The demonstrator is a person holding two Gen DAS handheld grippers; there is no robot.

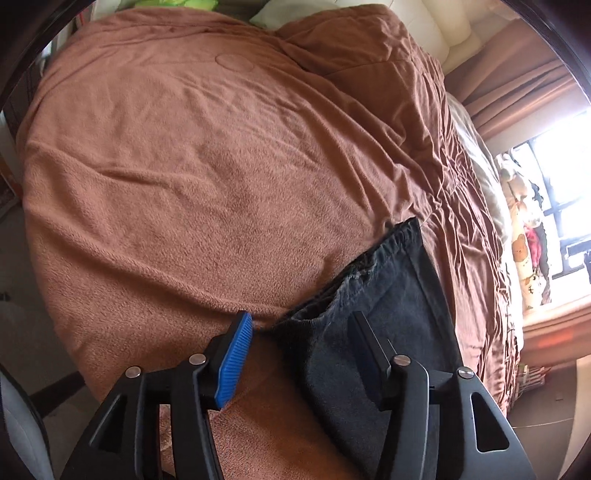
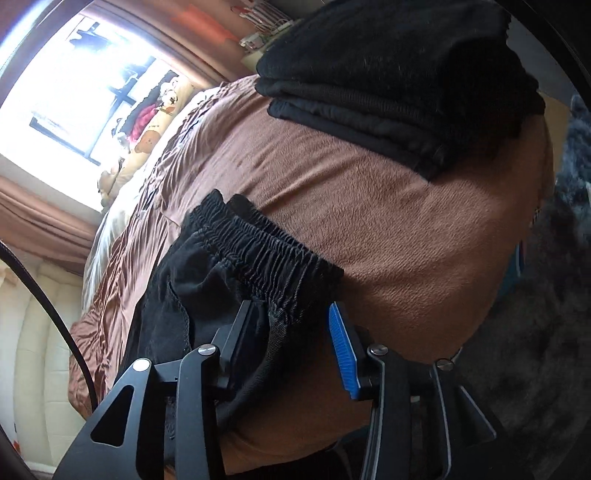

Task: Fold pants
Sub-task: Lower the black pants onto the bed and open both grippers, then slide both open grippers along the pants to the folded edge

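Note:
Dark pants lie on the brown blanket (image 1: 207, 177) near the bed's front edge. In the left wrist view the pants (image 1: 391, 295) reach from my left gripper (image 1: 300, 321) toward the right. That gripper is open, its blue pad (image 1: 234, 362) clear of the cloth, and the pants' edge lies loose between the fingers. In the right wrist view the gathered elastic waistband (image 2: 258, 243) of the pants (image 2: 177, 295) sits just ahead of my right gripper (image 2: 290, 308). Its jaws stand apart too, with cloth lying between them but not pinched.
A stack of folded dark clothes (image 2: 388, 74) rests on the blanket (image 2: 406, 229) beyond the pants. A bright window (image 2: 85, 88) with brown curtains (image 1: 517, 81) and plush toys (image 1: 524, 236) lines one side. Pale pillows (image 1: 417, 33) lie at the headboard end.

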